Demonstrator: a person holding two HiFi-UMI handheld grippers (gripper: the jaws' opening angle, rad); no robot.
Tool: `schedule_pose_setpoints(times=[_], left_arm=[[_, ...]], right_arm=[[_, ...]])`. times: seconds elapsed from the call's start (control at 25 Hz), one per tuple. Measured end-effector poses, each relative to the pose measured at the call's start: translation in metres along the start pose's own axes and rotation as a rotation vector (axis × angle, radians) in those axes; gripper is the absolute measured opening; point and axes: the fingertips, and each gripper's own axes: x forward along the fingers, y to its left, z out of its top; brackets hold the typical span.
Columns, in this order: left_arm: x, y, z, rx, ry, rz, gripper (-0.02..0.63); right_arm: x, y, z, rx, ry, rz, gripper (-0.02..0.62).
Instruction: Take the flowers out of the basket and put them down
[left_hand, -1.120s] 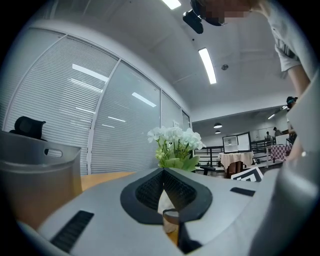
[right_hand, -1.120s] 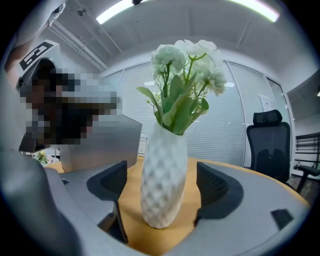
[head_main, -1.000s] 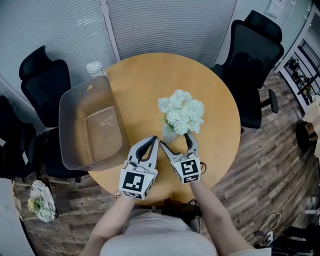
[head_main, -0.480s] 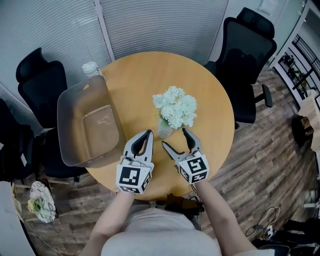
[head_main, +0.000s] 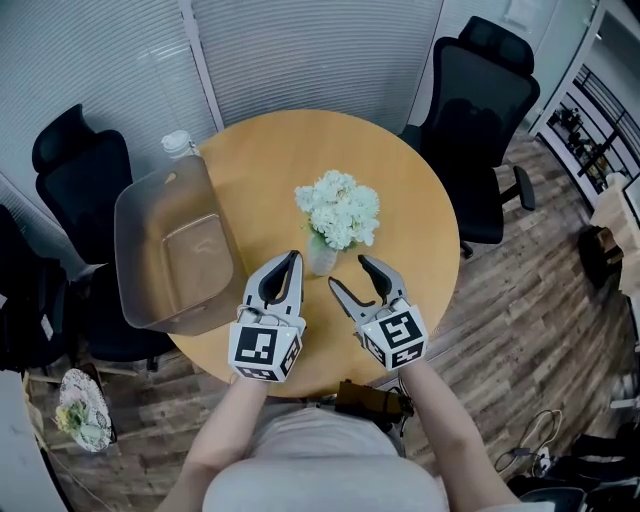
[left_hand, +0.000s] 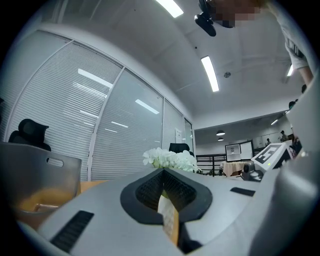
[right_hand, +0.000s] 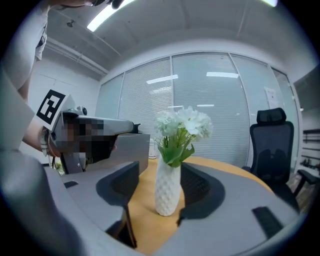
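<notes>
- Flowers (head_main: 337, 208) in a white vase (head_main: 322, 257) stand upright on the table (head_main: 300, 150), right of the basket (head_main: 140, 270) and apart from it.
- Right gripper (head_main: 352, 277): released. Its jaws are apart and have just been narrowing partway, with nothing pinched. The vase sits ahead, in line with the gap, pads clear of it.
- Left gripper (head_main: 287, 262): clenched on nothing, near the vase on its basket side.
- Step, judged: put-down looks done; no flowers show in the basket. This is the let-go and back-off stage.
- Next, judged: draw both grippers straight back toward the body, tips off the vase. The tall, narrow vase would likely tip from a sideways nudge.
</notes>
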Motion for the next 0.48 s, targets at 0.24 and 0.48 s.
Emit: schedule_pose_setpoints(times=[0.24,0.48], left_arm=[[0.002,-0.009,0.015,0.029,-0.023,-0.030,0.003],[0.009,-0.014,0.031,0.054,-0.056,-0.051,0.003]], right_arm=[[-0.011,-0.002,0.031,-0.098,-0.033,-0.022,0.145],[-0.017,-0.012,0.068,-0.132,-0.104,-0.095,0.035]])
